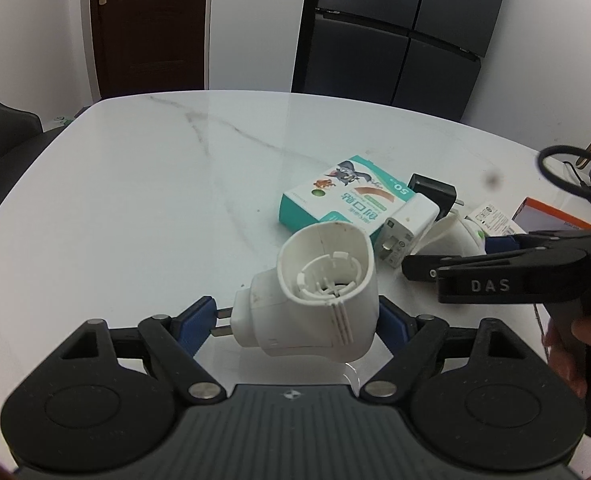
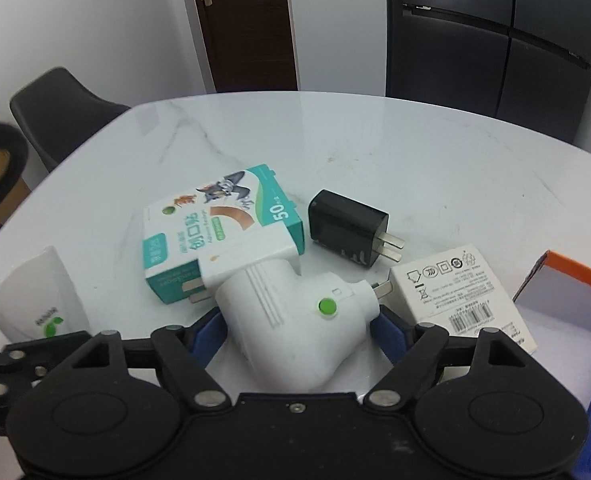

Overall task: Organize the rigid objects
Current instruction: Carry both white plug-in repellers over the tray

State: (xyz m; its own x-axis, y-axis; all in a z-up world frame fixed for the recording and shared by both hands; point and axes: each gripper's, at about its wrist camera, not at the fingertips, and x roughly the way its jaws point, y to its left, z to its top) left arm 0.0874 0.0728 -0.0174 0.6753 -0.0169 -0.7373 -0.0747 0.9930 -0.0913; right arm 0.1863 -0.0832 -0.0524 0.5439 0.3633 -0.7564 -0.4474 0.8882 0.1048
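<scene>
White marble table, dark fridge and door behind. Left gripper pinches a white plug-in heater by its sides, lifted clear of the top. Right gripper has its fingers spread around a second white heater with a green button, lying on the table; pads don't look pressed. Step, I'd say: right-hand pickup. Next needs closing squarely on the body, clear of the prongs. Count: two heaters, one plaster box, one black charger, one white charger, one white labelled box.
</scene>
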